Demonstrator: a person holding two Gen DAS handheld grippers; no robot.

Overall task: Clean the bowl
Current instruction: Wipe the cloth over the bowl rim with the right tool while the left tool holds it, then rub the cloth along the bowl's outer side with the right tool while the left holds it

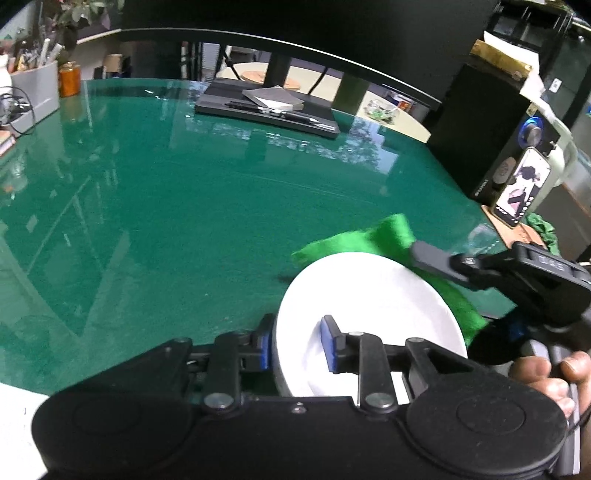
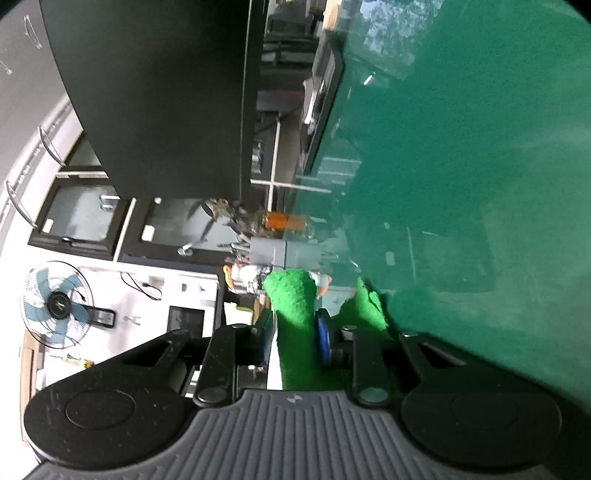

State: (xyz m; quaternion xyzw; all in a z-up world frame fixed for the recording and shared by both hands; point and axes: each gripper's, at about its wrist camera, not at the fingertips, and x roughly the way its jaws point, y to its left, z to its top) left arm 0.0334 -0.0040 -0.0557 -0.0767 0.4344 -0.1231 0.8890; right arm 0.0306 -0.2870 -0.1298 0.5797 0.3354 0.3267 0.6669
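Observation:
A white bowl (image 1: pixel 369 310) is held tilted above the green glass table (image 1: pixel 184 206). My left gripper (image 1: pixel 297 347) is shut on the bowl's rim, one blue pad inside and one outside. My right gripper (image 1: pixel 417 254) comes in from the right, shut on a bright green cloth (image 1: pixel 391 240) that lies against the bowl's far rim and outer side. In the right wrist view the gripper (image 2: pixel 293 341) pinches the green cloth (image 2: pixel 295 310) between its pads. A sliver of white, probably the bowl, shows beside the cloth.
A large curved monitor (image 1: pixel 295 33) on a black stand base (image 1: pixel 266 110) stands at the back. A black speaker (image 1: pixel 487 122) and a phone (image 1: pixel 521 188) on a stand are at the right. A grey organiser (image 1: pixel 33 96) and an orange jar (image 1: pixel 69 79) are at the back left.

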